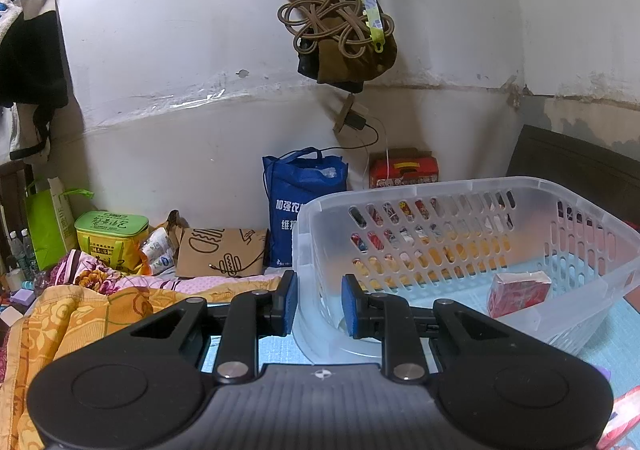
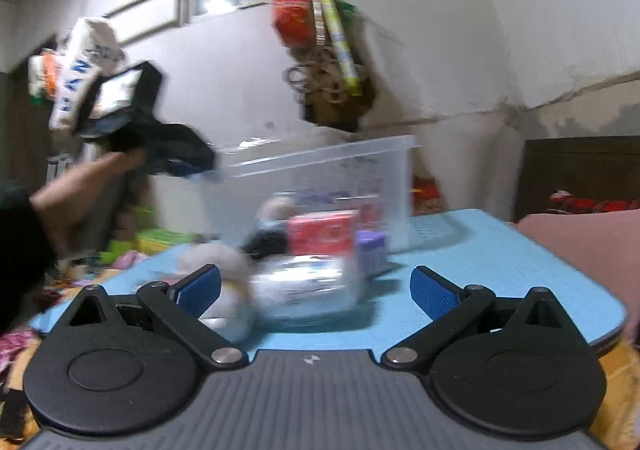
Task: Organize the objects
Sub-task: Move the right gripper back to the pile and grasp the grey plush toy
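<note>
In the left wrist view a clear plastic basket (image 1: 480,193) with slotted walls sits on the blue mat (image 1: 624,326). It holds a red packet (image 1: 520,292). My left gripper (image 1: 318,304) has its jaws narrowly apart at the basket's near left corner, one pad on each side of the wall; whether they pinch it I cannot tell. In the blurred right wrist view my right gripper (image 2: 316,290) is open above the mat (image 2: 500,270). Before it lie a clear wrapped pack (image 2: 308,286), a red box (image 2: 324,236), a purple block (image 2: 372,248) and a pale soft item (image 2: 224,262). The basket (image 2: 320,173) stands behind them.
A floral orange quilt (image 1: 80,314) lies left of the mat. A blue bag (image 1: 300,205), a brown paper bag (image 1: 220,252) and a green tin (image 1: 112,234) stand along the wall. A pink cushion (image 2: 588,246) lies right of the mat. Bags hang on the wall (image 1: 340,29).
</note>
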